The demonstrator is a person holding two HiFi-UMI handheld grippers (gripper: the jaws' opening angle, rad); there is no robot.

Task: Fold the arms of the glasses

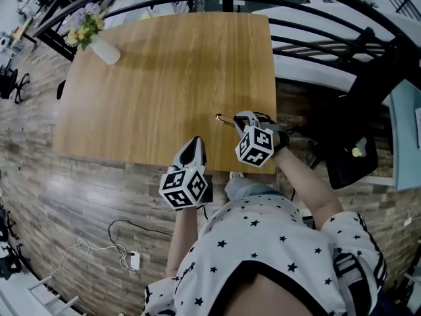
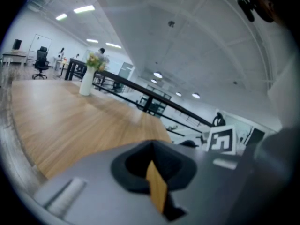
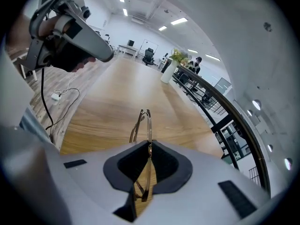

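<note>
Evidently the glasses (image 3: 146, 125) are a light, thin-wire pair. We judge them springy rather than stiff, easy to bend at the hinges, and slick on the lenses. The sound hold is on the front frame near a hinge, leaving each arm free to swing. A gentle push on an arm close to its hinge should fold it without twisting the frame.

The right gripper (image 3: 146, 165) is clamped on the glasses, which pass edge-on through its dark pads and jut forward beyond them. In the head view the glasses (image 1: 225, 118) sit over the near right part of the wooden table (image 1: 164, 78), just ahead of the right gripper (image 1: 242, 120). We cannot tell whether they touch the wood.

The metal looks pale gold, with one rounded rim and a slim arm visible. Whether the arms are open or folded we cannot make out.

The left gripper (image 2: 152, 165) is closed with nothing in it. It hangs at the table's near edge (image 1: 195, 145), beside the right one. A vase of flowers (image 1: 105, 50) stands at the far left corner.
</note>
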